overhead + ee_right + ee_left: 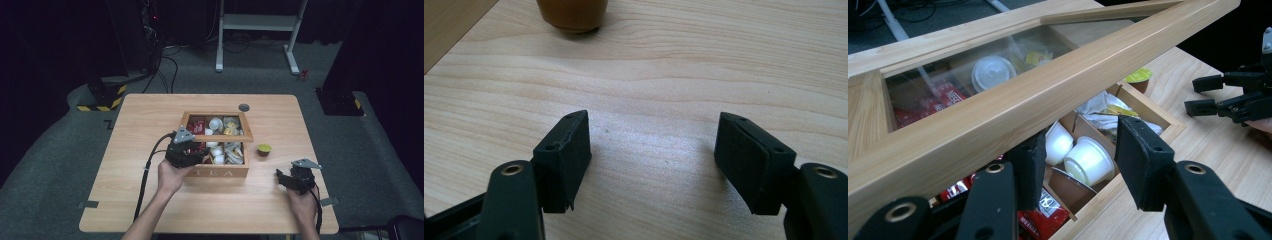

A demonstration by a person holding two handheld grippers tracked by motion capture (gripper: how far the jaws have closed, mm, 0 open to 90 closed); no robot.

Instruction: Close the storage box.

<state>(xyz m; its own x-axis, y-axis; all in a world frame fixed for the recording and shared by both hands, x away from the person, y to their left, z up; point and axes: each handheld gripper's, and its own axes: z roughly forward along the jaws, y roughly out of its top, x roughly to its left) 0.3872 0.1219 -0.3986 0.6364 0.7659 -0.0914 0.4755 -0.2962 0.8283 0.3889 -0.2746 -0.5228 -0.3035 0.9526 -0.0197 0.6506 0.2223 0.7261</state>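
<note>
2 black jaws of the right gripper (654, 162) wide apart, low over the wooden table (684, 75), brown cup (572, 14) at top

My forearms are bare, no sleeves. My left gripper (192, 150) is black with a grey three-cornered plate on top and a black cable trailing back from it. Its jaws are blocky and matte, brass-ringed pivots at their base. My right gripper (286, 179) matches: black body, grey plate, black cable, square pads (566, 155) with small screw holes.
</note>
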